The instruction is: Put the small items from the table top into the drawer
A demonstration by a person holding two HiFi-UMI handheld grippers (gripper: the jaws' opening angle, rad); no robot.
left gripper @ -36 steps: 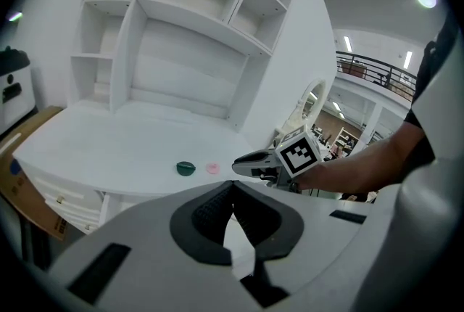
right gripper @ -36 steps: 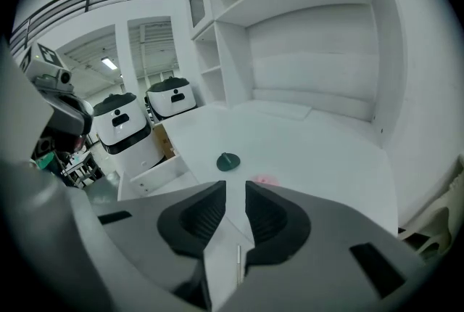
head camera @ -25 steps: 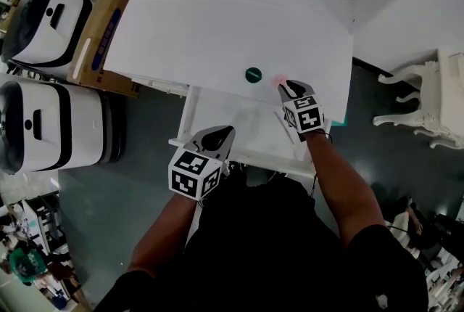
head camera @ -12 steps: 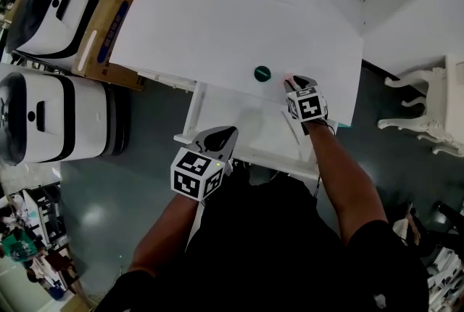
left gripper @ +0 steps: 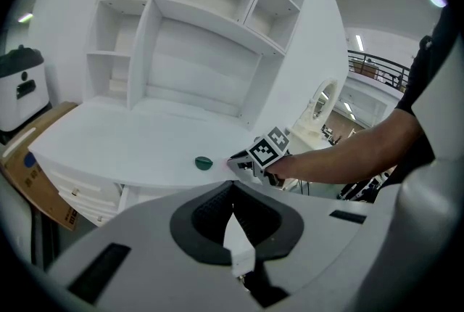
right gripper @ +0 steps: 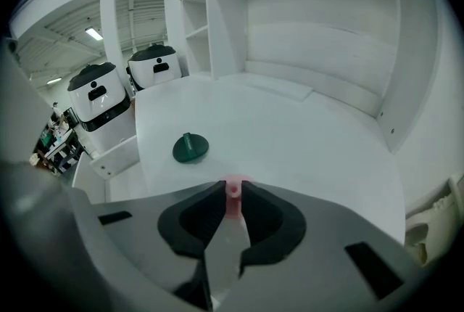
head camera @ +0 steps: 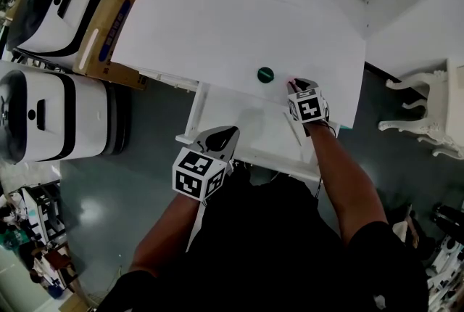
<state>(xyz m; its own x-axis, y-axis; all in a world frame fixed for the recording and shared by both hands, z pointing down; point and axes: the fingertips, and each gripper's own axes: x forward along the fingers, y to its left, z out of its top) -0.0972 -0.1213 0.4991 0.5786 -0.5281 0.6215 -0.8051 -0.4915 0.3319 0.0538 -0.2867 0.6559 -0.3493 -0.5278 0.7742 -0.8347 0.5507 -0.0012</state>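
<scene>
R gripper [right gripper: 233, 189] has edged fwd, now pinching pink bit [right gripper: 232, 206] by green cap [right gripper: 190, 148], so drawer [head camera: 246, 130] drop is next; L gripper [left gripper: 232, 191] closed, empty.

Dark-green round cap [head camera: 265, 75] on white bench [head camera: 217, 27]; right gripper [head camera: 296, 84] just beside at 3 o'clock, small pink piece [head camera: 291, 80] at tip; left gripper [head camera: 226, 133] over open white drawer [head camera: 255, 130].

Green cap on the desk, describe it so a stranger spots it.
On the white desk, look at the front edge above the open drawer. The round cap lies beside the right gripper: dark green, unlike the pink piece the gripper holds.
</scene>
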